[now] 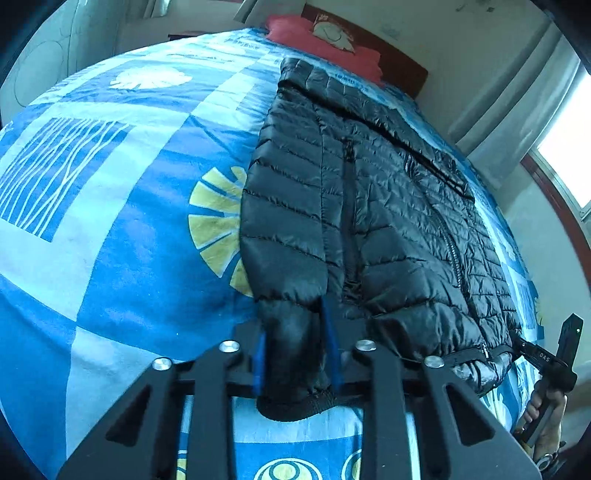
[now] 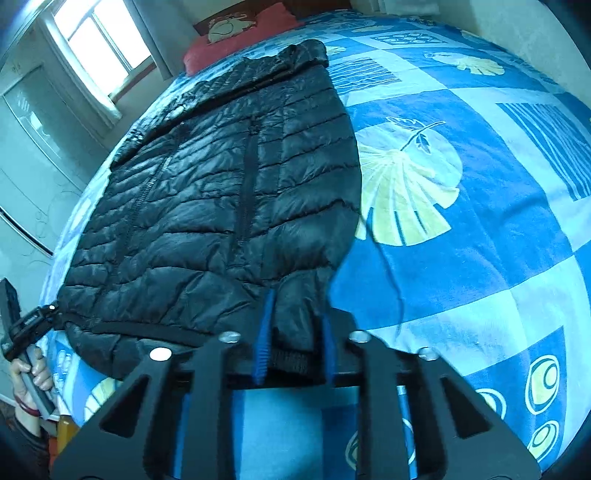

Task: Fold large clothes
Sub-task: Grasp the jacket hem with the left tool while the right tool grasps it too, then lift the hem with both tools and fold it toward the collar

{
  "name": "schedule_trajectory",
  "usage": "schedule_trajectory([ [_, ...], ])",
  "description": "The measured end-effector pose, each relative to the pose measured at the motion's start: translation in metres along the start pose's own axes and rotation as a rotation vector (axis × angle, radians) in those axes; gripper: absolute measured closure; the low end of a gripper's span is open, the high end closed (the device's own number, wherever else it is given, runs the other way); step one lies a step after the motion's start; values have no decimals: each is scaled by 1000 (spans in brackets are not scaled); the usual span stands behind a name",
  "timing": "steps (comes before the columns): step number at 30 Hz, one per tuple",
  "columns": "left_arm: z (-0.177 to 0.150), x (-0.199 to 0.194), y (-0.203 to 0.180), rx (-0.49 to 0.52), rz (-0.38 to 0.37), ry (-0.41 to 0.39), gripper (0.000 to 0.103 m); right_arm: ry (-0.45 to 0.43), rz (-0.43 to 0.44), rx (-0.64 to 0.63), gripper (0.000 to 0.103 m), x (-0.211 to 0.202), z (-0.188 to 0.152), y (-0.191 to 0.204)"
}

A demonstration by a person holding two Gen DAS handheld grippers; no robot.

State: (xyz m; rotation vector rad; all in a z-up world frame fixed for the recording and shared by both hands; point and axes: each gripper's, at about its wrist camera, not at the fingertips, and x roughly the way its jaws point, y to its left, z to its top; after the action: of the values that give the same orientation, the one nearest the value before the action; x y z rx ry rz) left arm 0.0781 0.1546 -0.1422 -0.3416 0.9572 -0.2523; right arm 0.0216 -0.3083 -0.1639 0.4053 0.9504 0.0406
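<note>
The left gripper (image 1: 295, 354) and the right gripper (image 2: 295, 339) each clench a bottom corner of the black jacket (image 1: 369, 206) at the near edge of the bed (image 1: 110, 258). The jacket lies flat, running lengthwise away toward the red pillow (image 1: 325, 44). Bare bedspread lies open alongside it; a window (image 2: 99, 44) is beyond.

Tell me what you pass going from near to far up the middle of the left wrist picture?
Left hand-held gripper shut on a cuff → black puffy jacket → red pillow → wall.
</note>
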Motion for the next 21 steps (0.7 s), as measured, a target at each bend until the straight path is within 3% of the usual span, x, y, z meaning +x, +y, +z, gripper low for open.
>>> schedule_trajectory([
  [4, 4, -15, 2, -36, -33, -40, 89, -8, 66, 32, 90, -10, 1, -3],
  [10, 32, -49, -12, -46, -93, -127, 89, -78, 220, 82, 91, -40, 21, -2],
  [16, 88, -48, -36, 9, -121, -193, 89, -168, 297, 109, 91, -50, 76, 3],
  [21, 148, -7, -38, -21, -113, -196, 89, -186, 317, 156, 91, -18, 136, 2],
])
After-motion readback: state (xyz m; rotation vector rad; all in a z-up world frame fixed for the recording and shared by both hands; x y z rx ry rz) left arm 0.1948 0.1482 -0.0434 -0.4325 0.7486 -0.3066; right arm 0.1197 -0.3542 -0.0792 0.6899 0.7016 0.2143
